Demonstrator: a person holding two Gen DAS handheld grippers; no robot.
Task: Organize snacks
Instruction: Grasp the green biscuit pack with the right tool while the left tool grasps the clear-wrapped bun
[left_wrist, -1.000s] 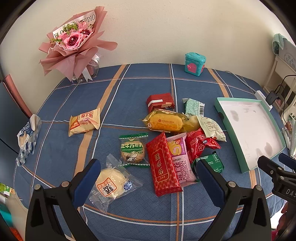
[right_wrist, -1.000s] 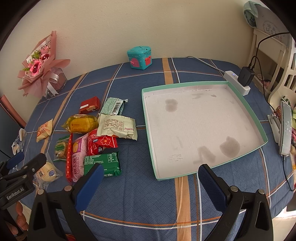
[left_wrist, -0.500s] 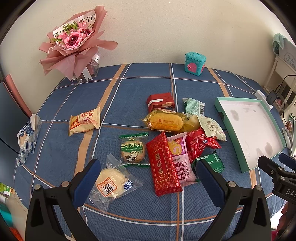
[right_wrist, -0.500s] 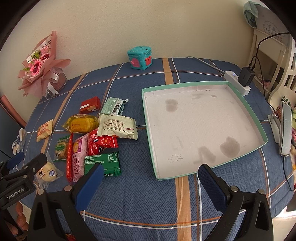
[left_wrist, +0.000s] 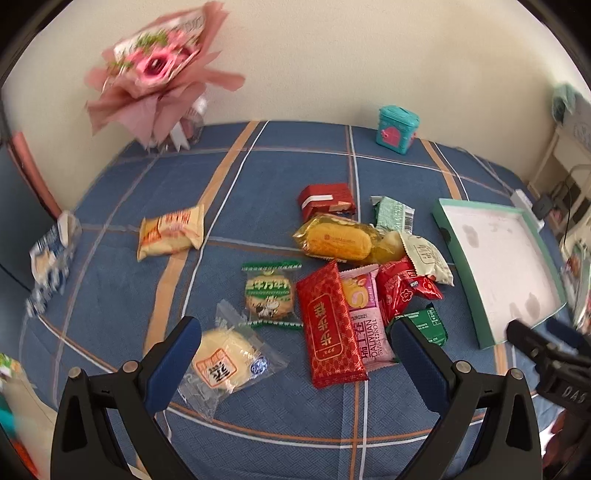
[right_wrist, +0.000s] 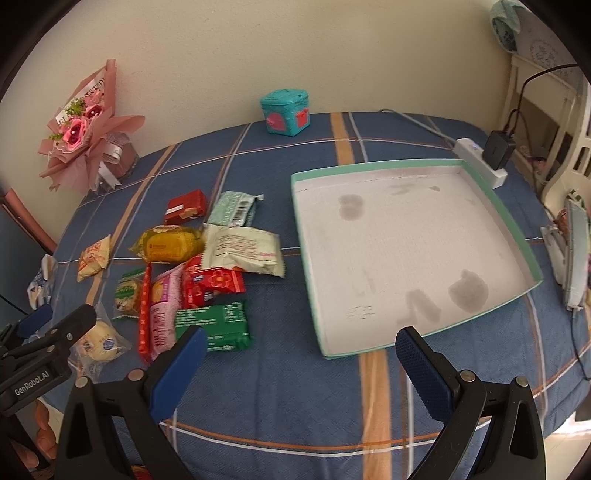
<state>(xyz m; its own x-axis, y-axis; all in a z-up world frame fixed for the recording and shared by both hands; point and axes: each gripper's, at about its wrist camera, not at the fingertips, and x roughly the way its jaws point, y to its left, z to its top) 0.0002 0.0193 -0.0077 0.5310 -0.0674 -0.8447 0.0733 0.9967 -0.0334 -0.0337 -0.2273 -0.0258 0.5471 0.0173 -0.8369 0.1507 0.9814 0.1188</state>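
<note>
Left gripper: jaws spread wide, holding nothing, hovering above the near edge of the snack pile.
Right gripper: jaws also wide apart and empty, poised over the bench between the pile and the tray's near corner.
Between the left jaws: a clear-wrapped bun by the left finger, a long red pack and a pink roll pack side by side, touching.
Green pack: just beyond the right gripper's left finger, flat on the cloth, at the near end of the pile.
Rest of the pile: a green-edged biscuit pack, a red flower pack, a yellow cake, a cream pack, a pale green pack and a small red box — most of them overlapping or touching.
Stray snack: an orange pack lies well apart, to the left of the pile.
Tray: teal-rimmed, white inside with grey stains, holding no snacks, just right of the pile.
Bench: covered in blue plaid cloth.
Far edge: a pink bouquet at the left and a teal tin near the wall.
</note>
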